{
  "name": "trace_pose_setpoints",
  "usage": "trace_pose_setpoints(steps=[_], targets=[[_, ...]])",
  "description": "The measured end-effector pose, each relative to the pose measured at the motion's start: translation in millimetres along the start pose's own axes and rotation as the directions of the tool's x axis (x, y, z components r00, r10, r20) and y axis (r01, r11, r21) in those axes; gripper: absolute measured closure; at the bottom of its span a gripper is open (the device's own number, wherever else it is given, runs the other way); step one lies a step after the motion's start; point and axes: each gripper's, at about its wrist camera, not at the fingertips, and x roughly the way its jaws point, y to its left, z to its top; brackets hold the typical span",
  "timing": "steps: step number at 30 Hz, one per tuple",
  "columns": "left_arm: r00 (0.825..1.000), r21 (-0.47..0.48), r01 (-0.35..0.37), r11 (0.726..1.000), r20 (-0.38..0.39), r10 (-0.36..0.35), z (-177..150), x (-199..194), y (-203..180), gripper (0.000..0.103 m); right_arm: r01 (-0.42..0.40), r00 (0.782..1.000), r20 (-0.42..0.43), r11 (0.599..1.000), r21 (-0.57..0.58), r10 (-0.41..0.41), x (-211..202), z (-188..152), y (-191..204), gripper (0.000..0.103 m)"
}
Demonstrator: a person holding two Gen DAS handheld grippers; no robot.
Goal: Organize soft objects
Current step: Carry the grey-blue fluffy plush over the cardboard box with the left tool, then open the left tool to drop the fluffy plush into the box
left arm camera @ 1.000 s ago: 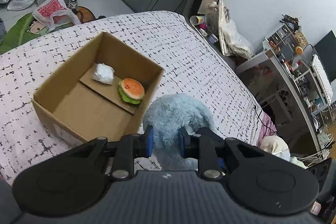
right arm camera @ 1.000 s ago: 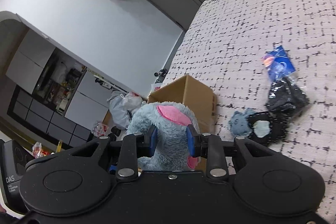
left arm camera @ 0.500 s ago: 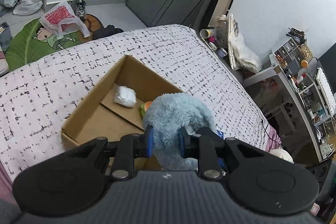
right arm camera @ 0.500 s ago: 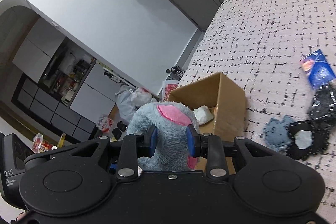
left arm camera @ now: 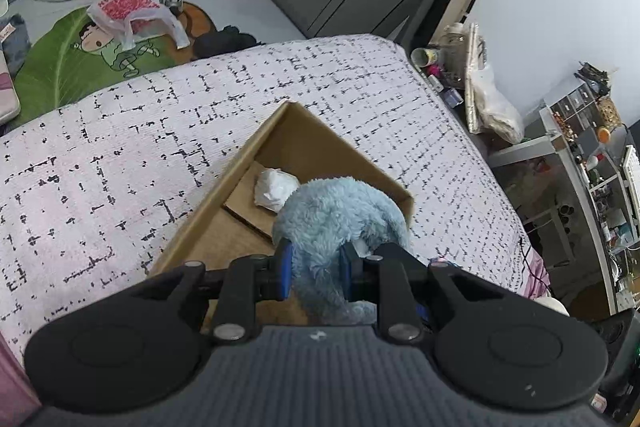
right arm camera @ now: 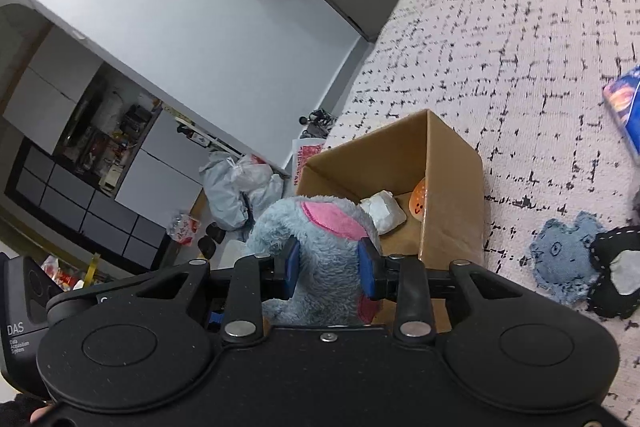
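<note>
Both grippers carry the blue plush toy (left arm camera: pixel 336 223) over the cardboard box (left arm camera: pixel 224 187): the left gripper (left arm camera: pixel 316 267) clamps it tight, while the right gripper (right arm camera: pixel 330 263) has jaws opening with plush between them. An uneven release could leave the toy draped over the box's near wall.

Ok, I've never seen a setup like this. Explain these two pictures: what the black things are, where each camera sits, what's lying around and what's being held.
There is no robot here. A person carries a two-finger gripper in each hand, and a fisheye camera on each looks along its fingers.

One picture is from the left gripper, the other from the right gripper. Both grip the same blue plush toy, carried over a cardboard box on a bed. The right gripper's jaws are opening slightly, the plush between them.

In the box lie a white wad and an orange squishy toy. Beside the box lie a blue fabric piece and a black one.
</note>
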Motion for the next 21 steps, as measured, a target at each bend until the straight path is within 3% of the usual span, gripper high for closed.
trace_pose_setpoints(steps=[9, 21], targets=[[0.999, 0.016, -0.036, 0.999, -0.035, 0.037, 10.6, 26.8, 10.3, 0.081, 0.042, 0.999, -0.018, 0.999, 0.008, -0.042, 22.3, 1.2, -3.7, 0.070], [0.986, 0.019, -0.151, 0.988, -0.063, 0.152, 16.8, 38.6, 14.5, 0.076, 0.050, 0.999, -0.016, 0.999, 0.008, -0.050, 16.5, 4.3, 0.4, 0.052]])
